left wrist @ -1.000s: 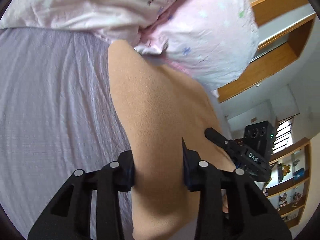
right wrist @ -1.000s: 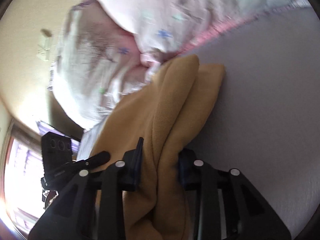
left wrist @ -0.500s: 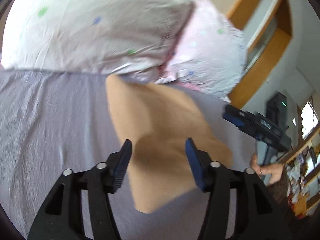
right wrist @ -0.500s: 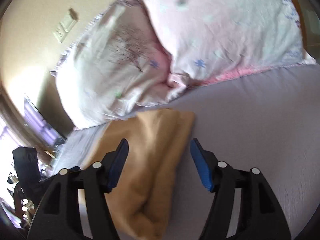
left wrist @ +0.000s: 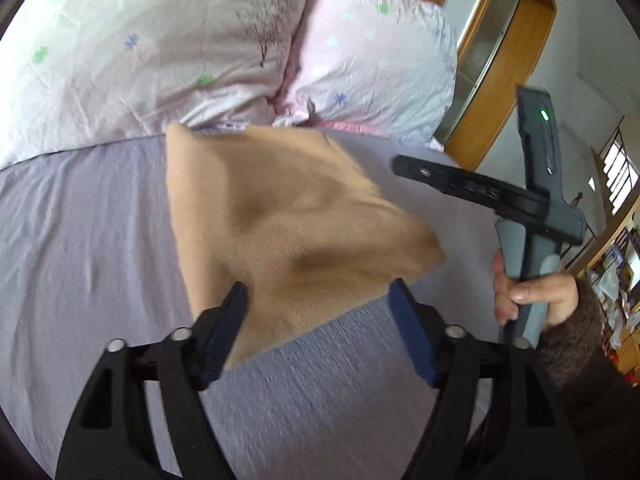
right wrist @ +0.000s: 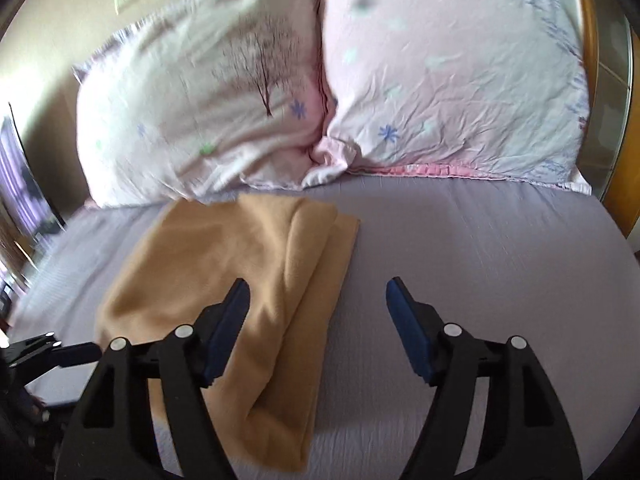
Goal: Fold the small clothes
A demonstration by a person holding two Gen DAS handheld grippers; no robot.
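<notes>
A tan fleece garment (left wrist: 288,220) lies folded on the lilac bed sheet (left wrist: 80,240), its far edge close to the pillows. In the right wrist view it (right wrist: 240,280) shows layered folds along its right side. My left gripper (left wrist: 320,312) is open and empty, held above the garment's near edge. My right gripper (right wrist: 318,308) is open and empty, above the garment's right edge and the bare sheet (right wrist: 480,260). The right gripper also shows in the left wrist view (left wrist: 520,200), held in a hand to the right of the garment.
Two pink-white patterned pillows (right wrist: 208,112) (right wrist: 452,80) lie at the head of the bed. A wooden frame (left wrist: 496,72) stands at the right. Shelves with items (left wrist: 616,248) are at the far right. The left gripper's tip (right wrist: 52,354) shows at the left.
Both grippers let go of the tan garment, opened wide and pulled back. The garment now lies flat on the sheet.
</notes>
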